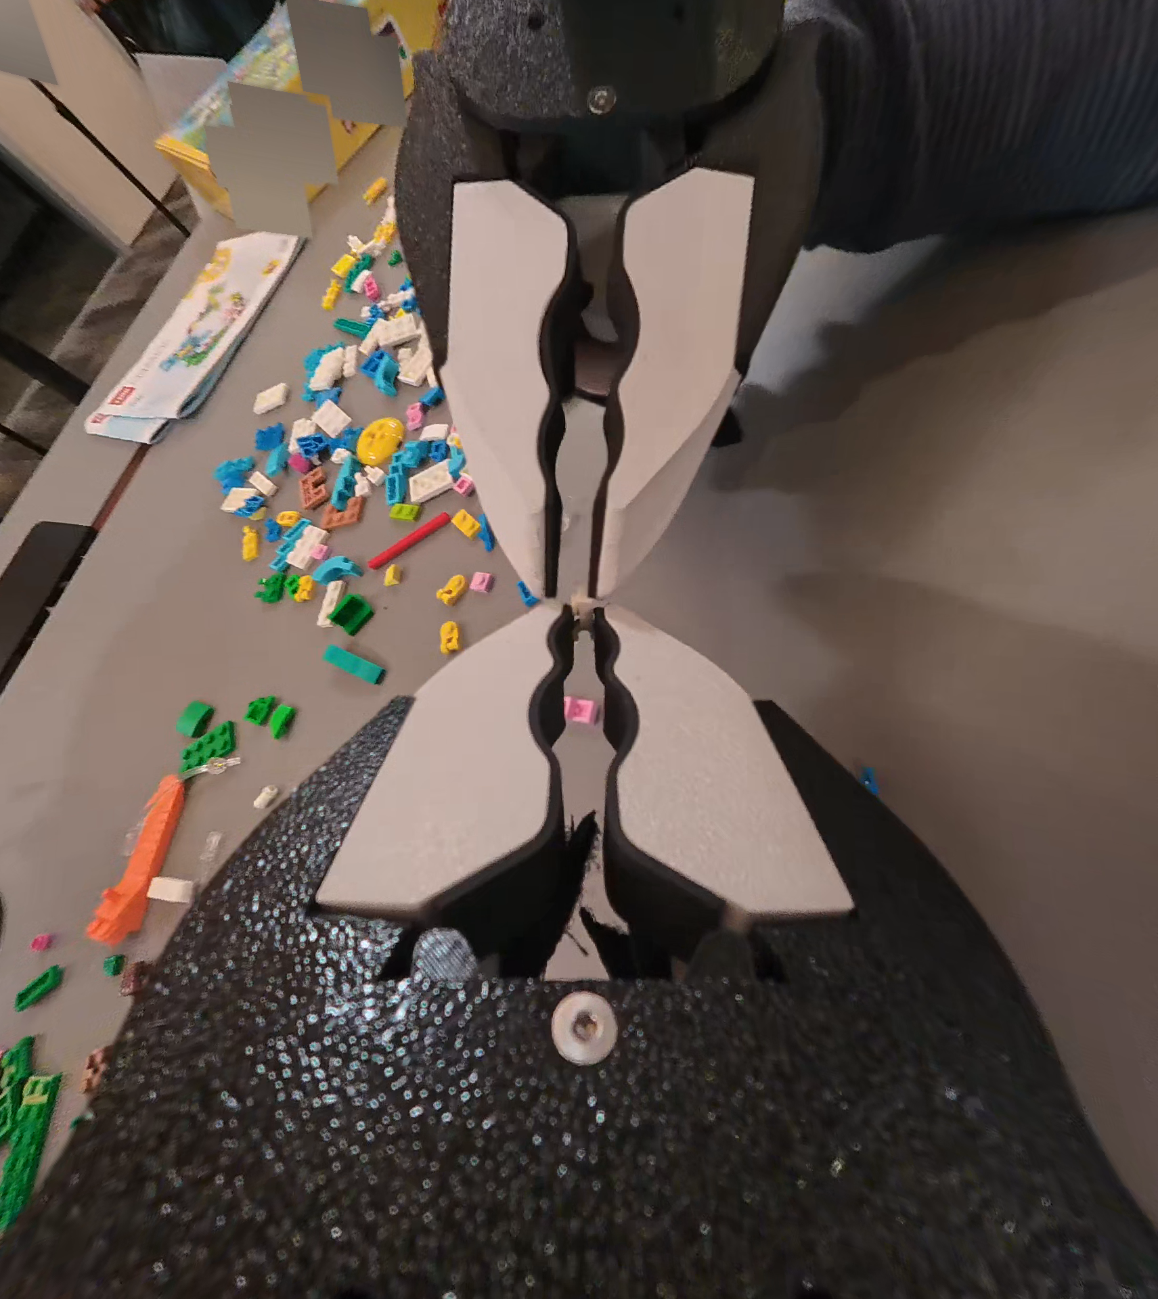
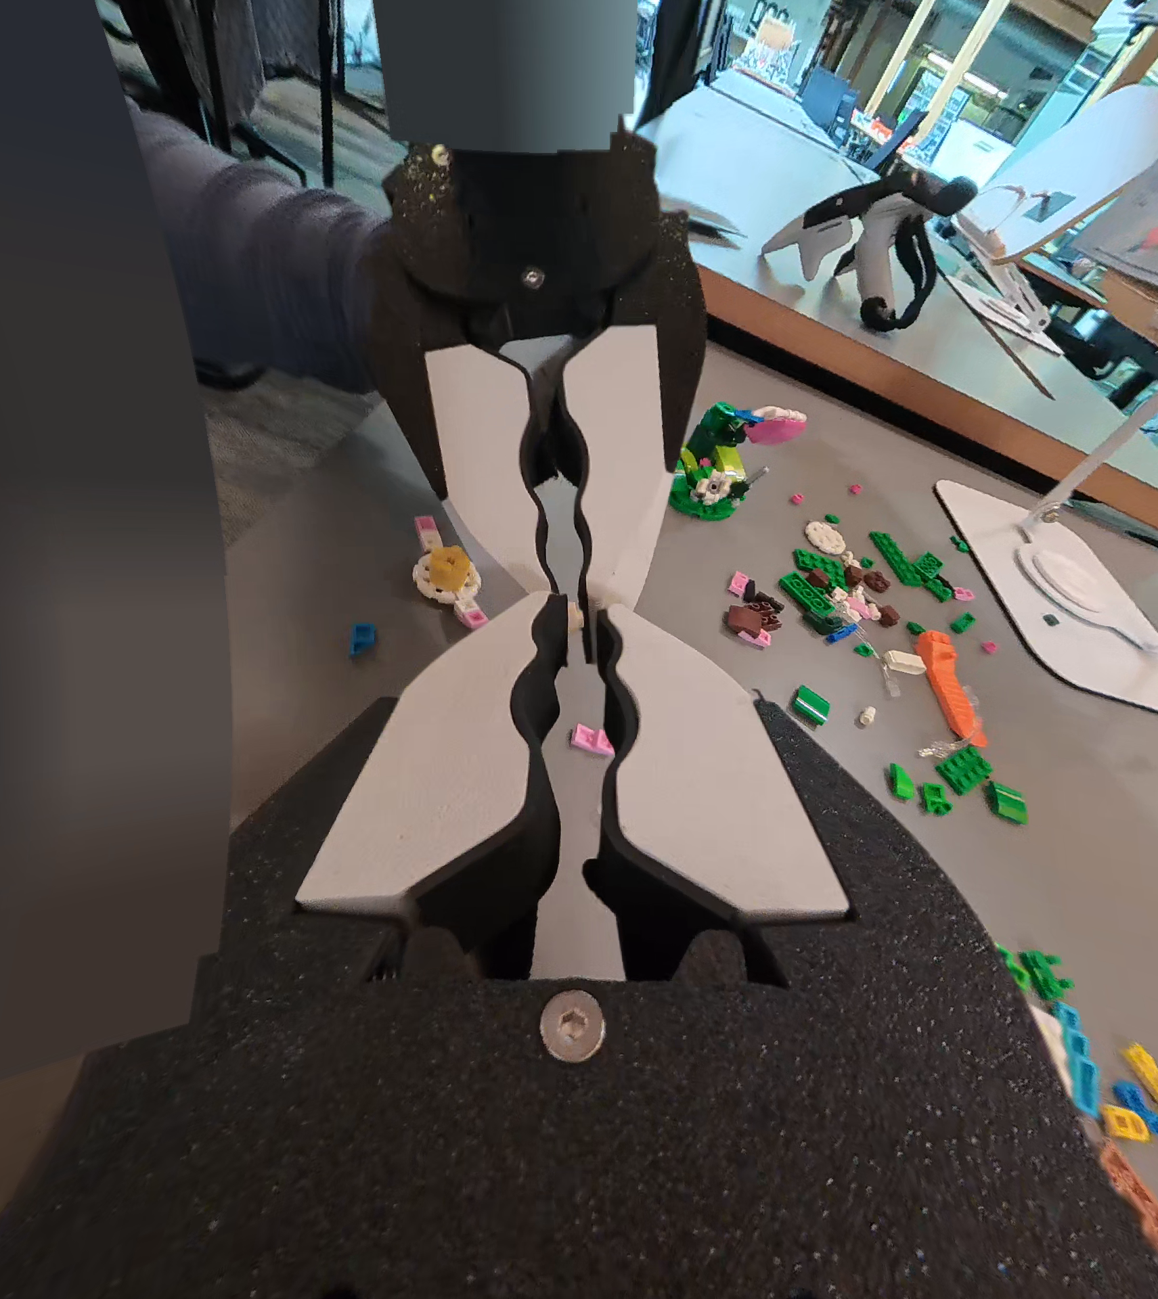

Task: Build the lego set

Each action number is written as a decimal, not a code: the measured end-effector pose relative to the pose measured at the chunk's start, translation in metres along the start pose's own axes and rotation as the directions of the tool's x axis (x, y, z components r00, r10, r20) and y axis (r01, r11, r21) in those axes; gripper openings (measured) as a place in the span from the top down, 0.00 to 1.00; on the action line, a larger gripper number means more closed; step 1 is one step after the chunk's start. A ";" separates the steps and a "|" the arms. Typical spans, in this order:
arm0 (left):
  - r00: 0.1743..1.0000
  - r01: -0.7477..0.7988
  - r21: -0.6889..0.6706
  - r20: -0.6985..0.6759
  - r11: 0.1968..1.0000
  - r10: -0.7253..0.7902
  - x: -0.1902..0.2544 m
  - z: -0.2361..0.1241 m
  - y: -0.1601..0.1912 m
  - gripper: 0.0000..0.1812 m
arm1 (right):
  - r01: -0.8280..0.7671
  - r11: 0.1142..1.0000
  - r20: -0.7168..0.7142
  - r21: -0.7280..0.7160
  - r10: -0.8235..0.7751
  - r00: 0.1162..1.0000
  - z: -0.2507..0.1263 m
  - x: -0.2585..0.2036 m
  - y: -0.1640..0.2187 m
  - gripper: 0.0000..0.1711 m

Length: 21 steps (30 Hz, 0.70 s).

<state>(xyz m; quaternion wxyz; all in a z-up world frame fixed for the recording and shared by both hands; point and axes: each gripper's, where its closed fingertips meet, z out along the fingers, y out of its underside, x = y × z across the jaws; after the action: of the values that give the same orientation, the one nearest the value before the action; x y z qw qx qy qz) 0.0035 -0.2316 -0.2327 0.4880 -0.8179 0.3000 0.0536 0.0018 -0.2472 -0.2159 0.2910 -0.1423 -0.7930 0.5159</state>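
I have the left gripper (image 1: 579, 618) and right gripper (image 2: 579, 618) tip to tip over the table's (image 1: 913, 562) middle, both nearly closed on one tiny white piece (image 1: 581, 610). It looks light, stiff and slippery; grip its flat sides. Its long axis I cannot tell.

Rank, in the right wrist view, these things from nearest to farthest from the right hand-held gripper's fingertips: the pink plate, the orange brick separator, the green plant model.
From the right hand-held gripper:
1. Pink plate, on the table just below the fingers.
2. Green plant model, beyond, to the right.
3. Orange brick separator, far right.
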 end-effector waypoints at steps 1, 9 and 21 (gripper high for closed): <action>1.000 0.003 -0.009 -0.012 1.000 -0.003 0.001 0.000 0.001 0.97 | 0.011 1.000 0.001 -0.013 -0.011 1.000 0.001 -0.001 0.001 0.95; 0.996 0.042 -0.038 -0.077 0.998 -0.044 0.005 -0.002 0.007 0.97 | 0.076 0.991 0.030 -0.109 -0.073 0.997 0.006 -0.009 0.014 0.96; 0.991 0.053 -0.050 -0.120 0.997 -0.059 0.012 0.002 0.013 0.97 | 0.062 0.996 0.042 -0.070 -0.059 0.997 0.007 -0.011 0.010 0.98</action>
<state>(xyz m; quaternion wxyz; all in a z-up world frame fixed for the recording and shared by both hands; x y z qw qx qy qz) 0.0068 -0.2394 -0.2479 0.4508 -0.8390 0.3046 -0.0030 0.0055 -0.2542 -0.2301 0.2855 -0.1181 -0.8204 0.4811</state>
